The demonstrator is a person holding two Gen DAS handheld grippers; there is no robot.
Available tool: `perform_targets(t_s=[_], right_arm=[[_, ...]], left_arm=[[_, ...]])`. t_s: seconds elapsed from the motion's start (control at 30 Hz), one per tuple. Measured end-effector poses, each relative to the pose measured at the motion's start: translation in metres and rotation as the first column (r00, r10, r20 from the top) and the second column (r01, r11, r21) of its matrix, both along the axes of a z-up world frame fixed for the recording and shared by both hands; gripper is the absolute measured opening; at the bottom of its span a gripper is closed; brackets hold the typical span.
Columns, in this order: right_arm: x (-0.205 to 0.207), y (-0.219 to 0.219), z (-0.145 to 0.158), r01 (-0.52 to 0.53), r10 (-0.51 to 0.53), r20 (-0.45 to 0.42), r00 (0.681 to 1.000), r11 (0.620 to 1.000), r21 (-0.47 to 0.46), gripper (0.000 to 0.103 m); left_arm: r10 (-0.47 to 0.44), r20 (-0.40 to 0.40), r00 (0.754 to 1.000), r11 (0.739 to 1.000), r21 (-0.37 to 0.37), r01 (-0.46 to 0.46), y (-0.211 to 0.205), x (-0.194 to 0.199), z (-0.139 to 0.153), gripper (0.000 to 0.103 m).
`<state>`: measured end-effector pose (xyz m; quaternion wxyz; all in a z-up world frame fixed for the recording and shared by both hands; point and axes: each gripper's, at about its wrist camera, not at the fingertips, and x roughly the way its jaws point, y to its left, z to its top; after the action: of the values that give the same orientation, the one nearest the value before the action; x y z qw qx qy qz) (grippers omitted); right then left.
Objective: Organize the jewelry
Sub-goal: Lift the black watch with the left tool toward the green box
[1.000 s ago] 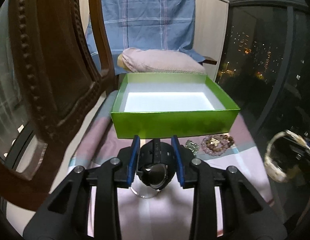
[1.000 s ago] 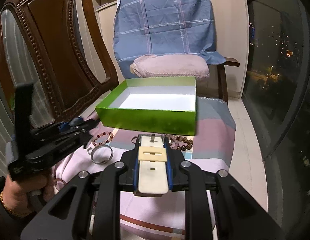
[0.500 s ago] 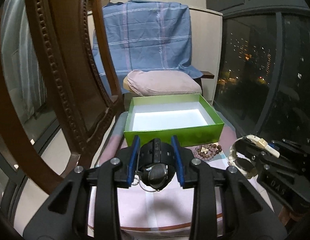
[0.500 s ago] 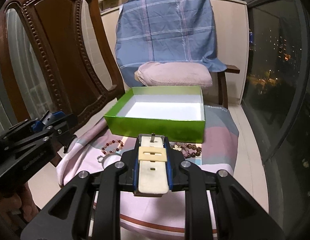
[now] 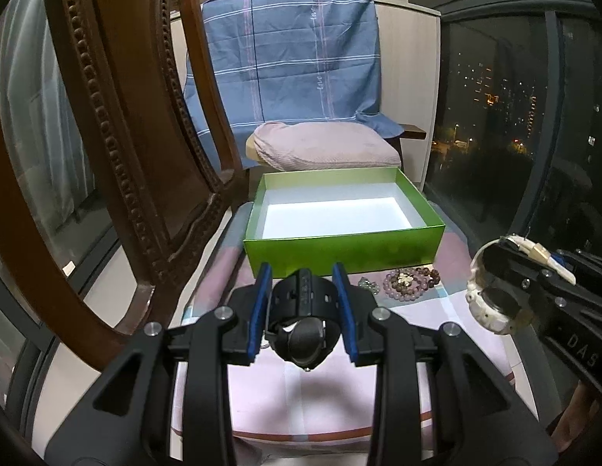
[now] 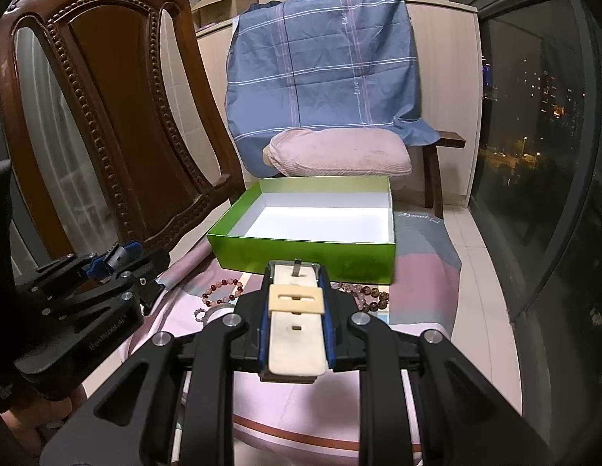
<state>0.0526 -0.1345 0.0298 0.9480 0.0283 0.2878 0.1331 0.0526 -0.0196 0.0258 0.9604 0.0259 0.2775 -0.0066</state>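
Left tongs (image 5: pixel 302 306): clamped on a black watch (image 5: pixel 301 318), held up in the air short of the box.
Right tongs (image 6: pixel 297 310): narrow, gripping a cream-strapped watch (image 6: pixel 297 330) by its strap; in the left view its pale case hangs below the jaws.
Green box (image 6: pixel 308 250): open, at the far end of the cloth-covered bench (image 6: pixel 417 272), and its white floor is bare.
Done: judging by the scene, both watches are picked up and off the cloth; nothing is stowed yet.
Left on the cloth: a red bead bracelet (image 6: pixel 223 291), a brown and pink bead bracelet (image 5: pixel 411 283) just before the box's front wall, a small metal ring (image 6: pixel 207 314).
Remaining: carry both watches over the near wall and release them inside, then gather the bracelets and the ring.
Progress: early.
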Motion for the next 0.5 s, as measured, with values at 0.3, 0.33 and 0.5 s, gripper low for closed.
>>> perform_targets(t_s=[0.3,0.33,0.5], right_arm=[[0.0027,-0.0008,-0.0030,0.002,-0.002,-0.008,1.000,1.000,-0.004,0.021],[0.0030,-0.0004,-0.0032,0.000,0.000,-0.008,1.000,1.000,-0.004,0.021],[0.0050,0.0026,-0.0038,-0.007,0.007,-0.011,1.000,1.000,-0.009,0.021]], left_arm=[[-0.005,-0.017,1.000,1.000,-0.008,0.005,-0.0022,0.0058,-0.0043,0.033],[-0.005,-0.020,1.000,1.000,-0.011,0.005,-0.0016,0.0062,-0.0045,0.033],[-0.002,-0.023,1.000,1.000,-0.017,0.002,0.0012,0.0068,-0.0040,0.033]])
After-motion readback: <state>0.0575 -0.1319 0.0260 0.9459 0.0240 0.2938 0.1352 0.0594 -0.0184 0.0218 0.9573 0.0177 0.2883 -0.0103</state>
